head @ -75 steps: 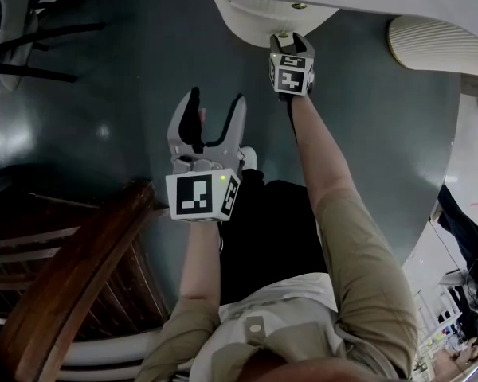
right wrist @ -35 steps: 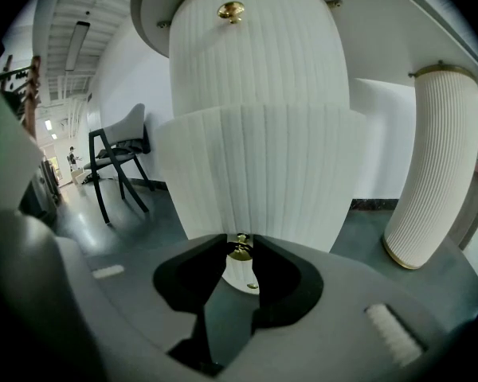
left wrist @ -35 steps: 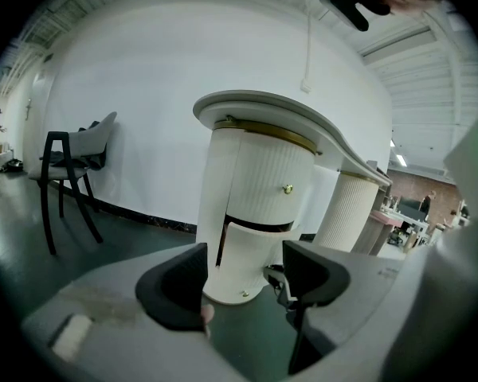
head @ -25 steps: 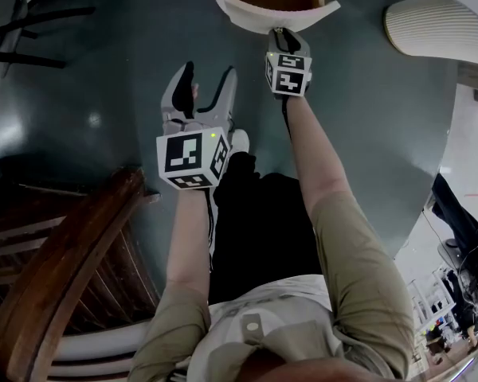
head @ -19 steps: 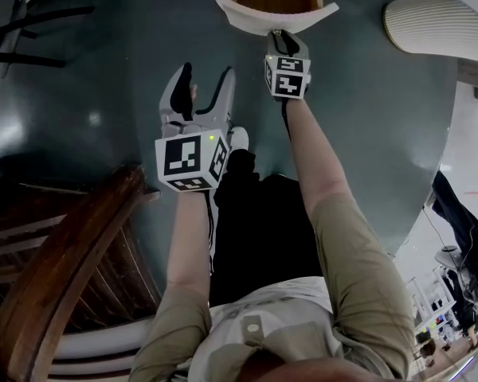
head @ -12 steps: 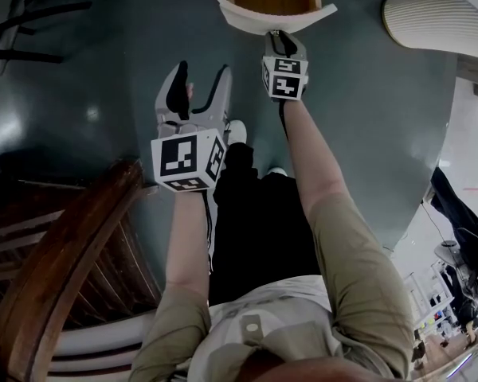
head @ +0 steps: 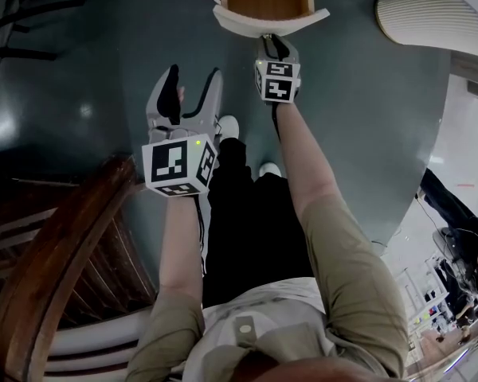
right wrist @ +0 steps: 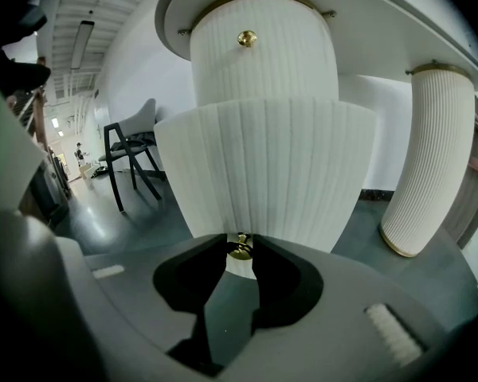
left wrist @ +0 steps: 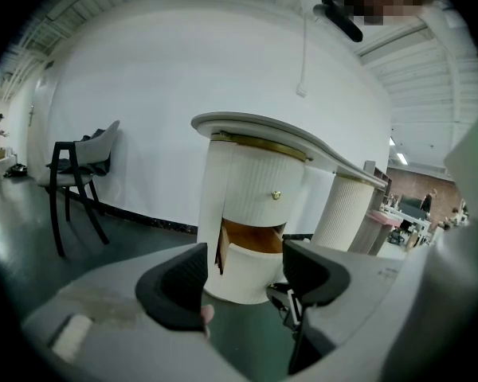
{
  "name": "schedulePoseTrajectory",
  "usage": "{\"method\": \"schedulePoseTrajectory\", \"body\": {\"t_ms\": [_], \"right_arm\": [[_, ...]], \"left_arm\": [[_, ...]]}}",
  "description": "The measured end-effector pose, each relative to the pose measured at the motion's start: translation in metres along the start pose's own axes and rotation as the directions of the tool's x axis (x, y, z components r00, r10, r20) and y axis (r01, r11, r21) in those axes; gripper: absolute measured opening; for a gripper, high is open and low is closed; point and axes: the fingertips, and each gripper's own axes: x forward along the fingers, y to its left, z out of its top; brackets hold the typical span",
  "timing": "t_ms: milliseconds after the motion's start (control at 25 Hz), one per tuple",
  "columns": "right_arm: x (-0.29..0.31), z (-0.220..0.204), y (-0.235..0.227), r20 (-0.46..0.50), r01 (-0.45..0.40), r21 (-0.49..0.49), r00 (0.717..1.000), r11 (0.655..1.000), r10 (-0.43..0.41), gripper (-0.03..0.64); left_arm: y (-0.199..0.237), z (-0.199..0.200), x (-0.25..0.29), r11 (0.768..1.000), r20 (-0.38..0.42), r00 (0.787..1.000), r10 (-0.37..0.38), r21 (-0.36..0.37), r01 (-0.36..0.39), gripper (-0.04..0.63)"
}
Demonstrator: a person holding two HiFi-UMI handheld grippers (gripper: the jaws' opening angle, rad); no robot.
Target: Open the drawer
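now, right tool [head: 272,41] clamped on brass knob [right wrist: 240,248] of pulled-out white drawer [right wrist: 263,173], left tool [left wrist: 245,258] jaws apart, empty

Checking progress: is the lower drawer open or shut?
Open: the lower drawer juts from the cabinet, its wooden inside exposed; the right gripper grips its knob.

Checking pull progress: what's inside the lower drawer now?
Part-open lower drawer: bare wood floor in head view, nothing lying on the exposed part. The rear sits under the upper drawer, so it can't be seen. Right gripper grips its brass knob.
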Motion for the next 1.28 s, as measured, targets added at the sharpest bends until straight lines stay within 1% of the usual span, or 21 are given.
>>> {"method": "schedulePoseTrajectory", "body": {"t_ms": [520,640,1280], "right_arm": [[-0.014,-0.016,0.005,-0.029,-0.004,-0.002,1.000,1.000,0.004,0.106],[-0.019,-0.022,0.006,-0.043,-0.005,-0.001,0.999,1.000,0.005,0.106],[-0.037,-0.041,0.014,-0.075,-0.024,-0.010,0.997,1.000,0.023,0.106]], "left_arm": [[-0.007,-0.010,-0.017,1.000,-0.015,1.000,0.004,-0.001,-0.004,0.308],[-0.010,-0.009,-0.020,1.000,-0.018,1.000,-0.003,0.004,0.003,0.308],[-0.013,-0.009,-0.033,1.000,-0.028,1.000,0.012,0.007,-0.012,0.308]]}}
